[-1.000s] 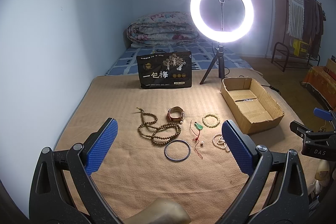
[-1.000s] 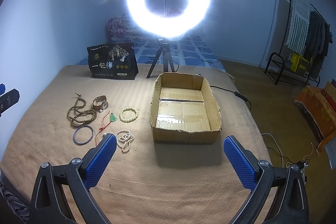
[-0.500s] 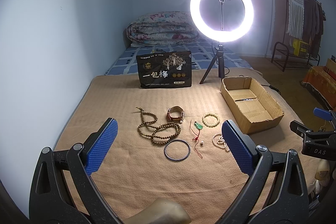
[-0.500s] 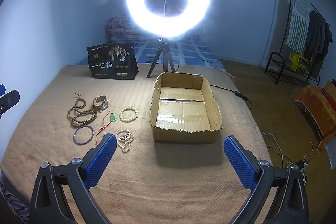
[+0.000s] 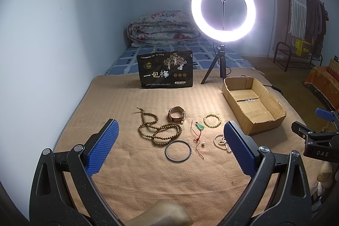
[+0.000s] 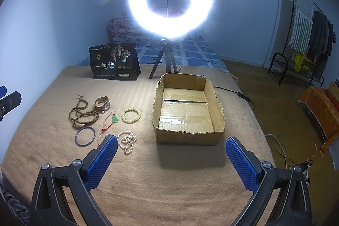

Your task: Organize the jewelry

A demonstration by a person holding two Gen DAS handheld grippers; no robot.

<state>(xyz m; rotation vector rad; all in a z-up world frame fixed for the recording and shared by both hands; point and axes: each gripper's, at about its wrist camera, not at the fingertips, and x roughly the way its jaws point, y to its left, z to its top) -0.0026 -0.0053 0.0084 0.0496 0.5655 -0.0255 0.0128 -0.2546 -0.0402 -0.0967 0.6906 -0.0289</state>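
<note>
Jewelry lies on a tan blanket (image 5: 148, 179): a brown bead necklace (image 5: 157, 130), a watch (image 5: 177, 114), a pale bead bracelet (image 5: 212, 120), a green pendant on red cord (image 5: 199, 126), a metal bangle (image 5: 178, 150) and a pearl strand (image 5: 221, 142). An empty cardboard box (image 5: 252, 104) stands to their right. My left gripper (image 5: 170, 146) is open and empty, hovering short of the bangle. My right gripper (image 6: 171, 159) is open and empty, in front of the box (image 6: 187, 109), with the pearl strand (image 6: 127, 140) beside its left finger.
A lit ring light on a tripod (image 5: 222, 12) and a black printed bag (image 5: 166, 71) stand at the blanket's far edge. A folded quilt (image 5: 163, 29) lies behind. A clothes rack (image 6: 305, 35) and cables on the floor (image 6: 281, 154) are at the right.
</note>
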